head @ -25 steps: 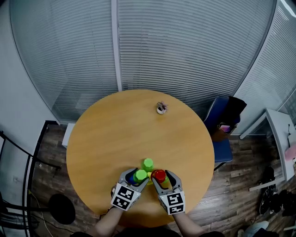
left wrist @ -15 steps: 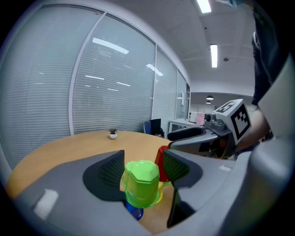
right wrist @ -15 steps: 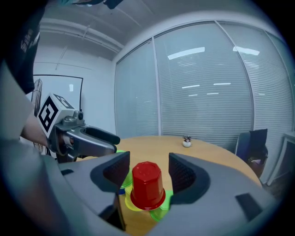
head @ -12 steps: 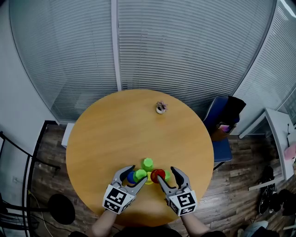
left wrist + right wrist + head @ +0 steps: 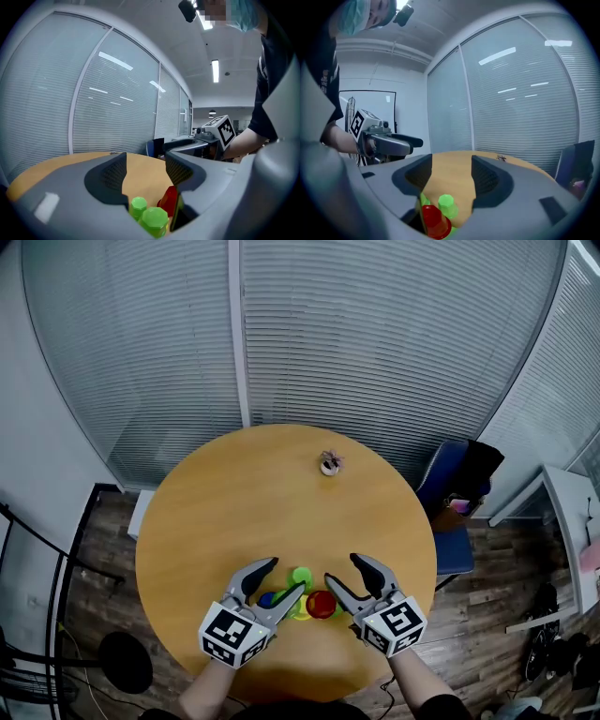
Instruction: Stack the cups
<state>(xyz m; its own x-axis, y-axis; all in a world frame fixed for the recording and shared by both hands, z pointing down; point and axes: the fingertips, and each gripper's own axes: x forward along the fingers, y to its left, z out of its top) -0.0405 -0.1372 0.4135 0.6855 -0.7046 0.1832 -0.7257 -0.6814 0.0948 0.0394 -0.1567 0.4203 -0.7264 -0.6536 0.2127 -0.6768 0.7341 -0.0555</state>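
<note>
A cluster of small upturned cups stands near the front of the round wooden table [image 5: 234,502]: a green cup [image 5: 301,576], a red cup [image 5: 321,604] and a blue cup [image 5: 267,599], with yellow showing under them. My left gripper [image 5: 282,577] hovers open just left of the cluster, holding nothing. My right gripper [image 5: 343,569] is open just right of the red cup, also holding nothing. The left gripper view looks down past its jaws at two green cups [image 5: 154,220] and the red cup [image 5: 169,201]. In the right gripper view the red cup [image 5: 433,220] and a green cup [image 5: 446,205] sit below the jaws.
A small potted plant [image 5: 329,463] stands at the far side of the table. A blue chair [image 5: 450,486] is beside the table at the right. Window blinds curve behind, and the table's front edge lies close under both grippers.
Both grippers have drawn back from the cups and moved apart, their jaws now wider. The cups stay clustered on the table.
</note>
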